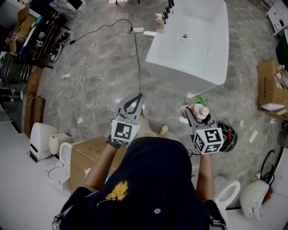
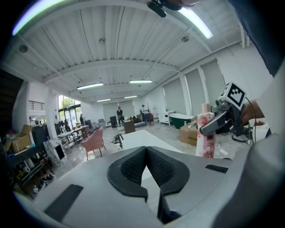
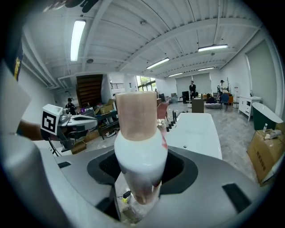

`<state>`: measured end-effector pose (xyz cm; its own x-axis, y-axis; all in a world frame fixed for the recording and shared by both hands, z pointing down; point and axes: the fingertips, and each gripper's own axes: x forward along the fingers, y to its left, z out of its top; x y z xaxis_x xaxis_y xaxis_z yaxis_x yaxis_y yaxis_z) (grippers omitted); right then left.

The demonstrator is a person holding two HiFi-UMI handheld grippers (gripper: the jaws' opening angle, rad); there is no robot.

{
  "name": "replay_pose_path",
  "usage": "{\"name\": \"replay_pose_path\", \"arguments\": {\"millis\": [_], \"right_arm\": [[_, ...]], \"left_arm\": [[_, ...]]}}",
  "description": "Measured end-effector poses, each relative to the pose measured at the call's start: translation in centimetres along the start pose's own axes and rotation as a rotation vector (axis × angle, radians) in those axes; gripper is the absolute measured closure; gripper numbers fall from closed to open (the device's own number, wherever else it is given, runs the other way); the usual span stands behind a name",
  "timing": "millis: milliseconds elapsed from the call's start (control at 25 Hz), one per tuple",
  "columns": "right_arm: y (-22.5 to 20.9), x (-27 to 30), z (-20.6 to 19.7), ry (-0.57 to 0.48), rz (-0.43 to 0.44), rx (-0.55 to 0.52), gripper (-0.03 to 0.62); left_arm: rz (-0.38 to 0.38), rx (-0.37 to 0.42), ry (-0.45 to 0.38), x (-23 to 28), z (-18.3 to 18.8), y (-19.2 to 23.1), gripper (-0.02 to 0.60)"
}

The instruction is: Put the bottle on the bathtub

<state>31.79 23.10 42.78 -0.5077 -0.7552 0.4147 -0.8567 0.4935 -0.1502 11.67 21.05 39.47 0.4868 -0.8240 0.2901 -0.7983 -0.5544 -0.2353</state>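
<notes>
A white and pink bottle [image 1: 196, 110] with a pale cap is held in my right gripper [image 1: 194, 113], which is shut on it above the floor. Close up in the right gripper view, the bottle [image 3: 140, 151] stands between the jaws, cap toward the camera. The white bathtub [image 1: 198, 49] stands ahead on the marble floor, and in the right gripper view the bathtub [image 3: 198, 129] lies beyond the bottle. My left gripper [image 1: 138, 99] is shut and holds nothing, its tips touching [image 2: 145, 150]. From the left gripper view the bottle [image 2: 205, 133] shows upright at the right.
Black taps [image 1: 168, 10] and small bottles stand on the tub's left rim. A cable [image 1: 135, 54] runs across the floor to a power strip. Cardboard boxes [image 1: 270, 85] sit at the right, toilets [image 1: 42, 139] at the left, and a black helmet [image 1: 228, 134] near my right hand.
</notes>
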Motion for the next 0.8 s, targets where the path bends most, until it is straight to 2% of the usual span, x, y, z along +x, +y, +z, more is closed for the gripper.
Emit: {"name": "replay_pose_path", "arguments": {"millis": [120, 240, 440, 480, 560, 600, 640, 720, 800], "right_arm": [[0.9, 1.5, 0.0, 0.025, -0.036, 0.020, 0.370], [2.2, 4.1, 0.0, 0.054, -0.088, 0.045, 0.370], [5.2, 9.5, 1.7, 0.071, -0.201, 0.112, 0.370], [6.1, 10.8, 2.4, 0.057, -0.227, 0.123, 0.370], [8.1, 13.8, 4.1, 0.028, -0.264, 0.127, 0.370], [9.0, 15.4, 5.1, 0.018, -0.274, 0.125, 0.370], [9.8, 17.0, 6.1, 0.010, -0.279, 0.122, 0.370], [11.3, 19.9, 7.9, 0.000, -0.286, 0.119, 0.370], [13.0, 22.3, 9.4, -0.002, -0.289, 0.104, 0.370]], "left_arm": [[0.010, -0.034, -0.015, 0.9, -0.7, 2.6, 0.563], [0.007, -0.031, -0.035, 1.2, -1.5, 6.5, 0.563], [0.054, -0.017, -0.041, -0.1, -3.8, 16.7, 0.563], [0.079, 0.007, -0.026, -0.8, -4.5, 19.0, 0.563], [0.127, 0.120, -0.005, -2.0, -5.6, 23.1, 0.563], [0.127, 0.161, -0.019, -2.3, -5.7, 24.8, 0.563], [0.110, 0.171, -0.049, -2.4, -5.6, 26.1, 0.563], [0.047, 0.113, -0.112, -2.1, -5.5, 28.4, 0.563], [-0.025, 0.009, -0.135, -1.6, -6.5, 30.3, 0.563]]}}
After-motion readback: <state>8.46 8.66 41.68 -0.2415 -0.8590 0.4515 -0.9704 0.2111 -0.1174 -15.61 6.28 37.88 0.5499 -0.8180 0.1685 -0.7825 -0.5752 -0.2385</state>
